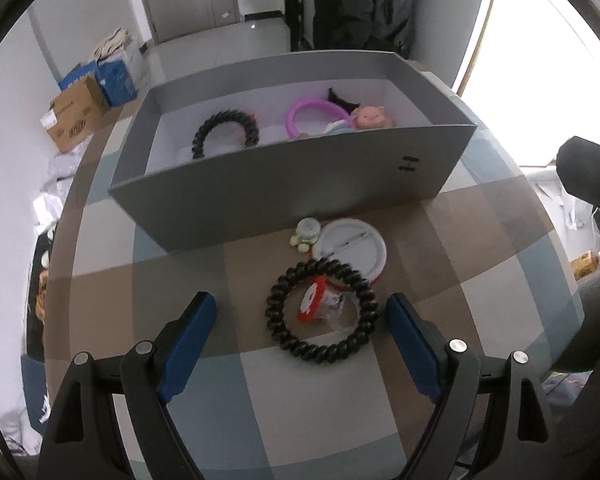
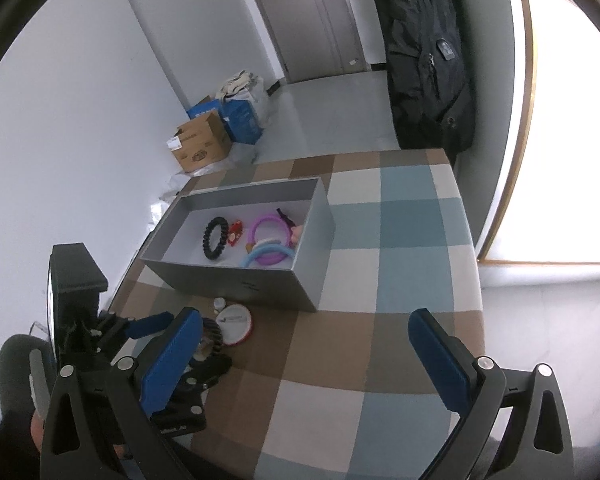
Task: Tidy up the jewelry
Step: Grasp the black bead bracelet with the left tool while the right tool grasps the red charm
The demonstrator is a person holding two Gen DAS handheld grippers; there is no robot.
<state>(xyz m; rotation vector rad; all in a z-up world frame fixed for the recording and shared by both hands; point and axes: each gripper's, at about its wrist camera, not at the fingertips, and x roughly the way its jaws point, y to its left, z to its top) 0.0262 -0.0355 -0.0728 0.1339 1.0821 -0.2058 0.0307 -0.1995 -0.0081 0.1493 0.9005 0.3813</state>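
Note:
A grey box (image 1: 284, 184) stands on the checked table and holds a black spiral bracelet (image 1: 224, 130), a purple ring (image 1: 314, 114) and a small doll (image 1: 368, 118). In front of it on the table lie a second black spiral bracelet (image 1: 322, 312) with a red-and-clear trinket (image 1: 320, 304) inside it, a white round badge (image 1: 352, 250) and a small pale charm (image 1: 306, 234). My left gripper (image 1: 302, 320) is open, its fingers on either side of the table bracelet. My right gripper (image 2: 304, 340) is open and empty, higher and further back; it sees the box (image 2: 240, 280) and the badge (image 2: 234, 324).
The checked tablecloth (image 2: 380, 240) covers the table. Cardboard and blue boxes (image 2: 208, 136) sit on the floor by the wall. A dark backpack (image 2: 424, 56) hangs at the far end. The left gripper's body (image 2: 100, 340) shows at the right view's lower left.

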